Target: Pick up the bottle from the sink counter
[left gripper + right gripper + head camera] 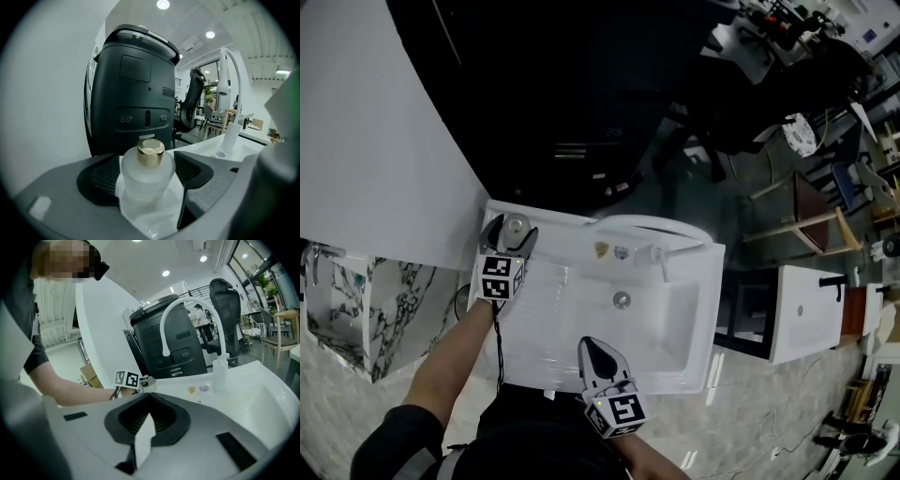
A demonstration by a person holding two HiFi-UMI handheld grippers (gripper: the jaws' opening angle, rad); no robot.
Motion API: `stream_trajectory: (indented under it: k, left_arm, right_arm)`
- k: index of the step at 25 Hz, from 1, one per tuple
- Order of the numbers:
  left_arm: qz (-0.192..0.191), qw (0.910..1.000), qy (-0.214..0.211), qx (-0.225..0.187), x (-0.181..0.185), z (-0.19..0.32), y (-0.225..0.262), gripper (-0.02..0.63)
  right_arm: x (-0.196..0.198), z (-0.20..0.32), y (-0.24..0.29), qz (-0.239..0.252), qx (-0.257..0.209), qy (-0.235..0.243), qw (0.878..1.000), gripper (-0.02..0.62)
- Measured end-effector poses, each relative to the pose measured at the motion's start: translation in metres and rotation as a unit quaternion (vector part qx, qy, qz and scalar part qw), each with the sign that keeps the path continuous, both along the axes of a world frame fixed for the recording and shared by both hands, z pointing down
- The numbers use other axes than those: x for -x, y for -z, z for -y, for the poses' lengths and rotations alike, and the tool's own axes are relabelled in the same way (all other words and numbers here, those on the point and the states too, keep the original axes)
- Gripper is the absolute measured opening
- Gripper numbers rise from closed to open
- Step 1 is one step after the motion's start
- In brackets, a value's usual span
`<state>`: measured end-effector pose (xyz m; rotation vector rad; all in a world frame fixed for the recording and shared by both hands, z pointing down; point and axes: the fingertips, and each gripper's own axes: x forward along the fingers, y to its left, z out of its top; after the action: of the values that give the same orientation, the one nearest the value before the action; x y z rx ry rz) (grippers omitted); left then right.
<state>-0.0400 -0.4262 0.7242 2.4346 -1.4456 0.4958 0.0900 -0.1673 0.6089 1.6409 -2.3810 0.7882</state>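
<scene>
left gripper straddles frosted bottle (gold cap)

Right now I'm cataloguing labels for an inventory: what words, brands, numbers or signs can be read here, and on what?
No text reads clearly.
Two stickers on the sink: too small to read.
White label on the black machine: blurred.
Marker cube: black-and-white squares, no letters.
Bottle: no print visible.

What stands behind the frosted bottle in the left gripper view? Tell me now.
A large black machine stands behind the bottle, a white wall to its left. The bottle and its gold cap cover the machine's lower middle, so that part cannot be seen.
</scene>
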Motion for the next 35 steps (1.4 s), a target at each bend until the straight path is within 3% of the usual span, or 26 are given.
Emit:
stream_trajectory:
  k: [16, 25, 35]
  left_arm:
    - [0.024, 0.9993, -0.017, 0.024, -0.002, -0.012, -0.010, 0.336]
    - [0.012, 0.9994, -0.024, 0.024, 0.001, -0.043, 0.007, 0.336]
    - [-0.016, 0.9984, -0.052, -0.009, -0.008, -0.087, 0.054, 0.336]
  right_arm:
    - [0.011, -0.010, -0.004, 0.013, 0.005, 0.017, 1.000, 0.005]
    - [0.015, -0.018, -0.004, 0.018, 0.009, 0.025, 1.000, 0.005]
    - [0.011, -0.025, 0.000, 0.017, 0.000, 0.030, 0.999, 0.005]
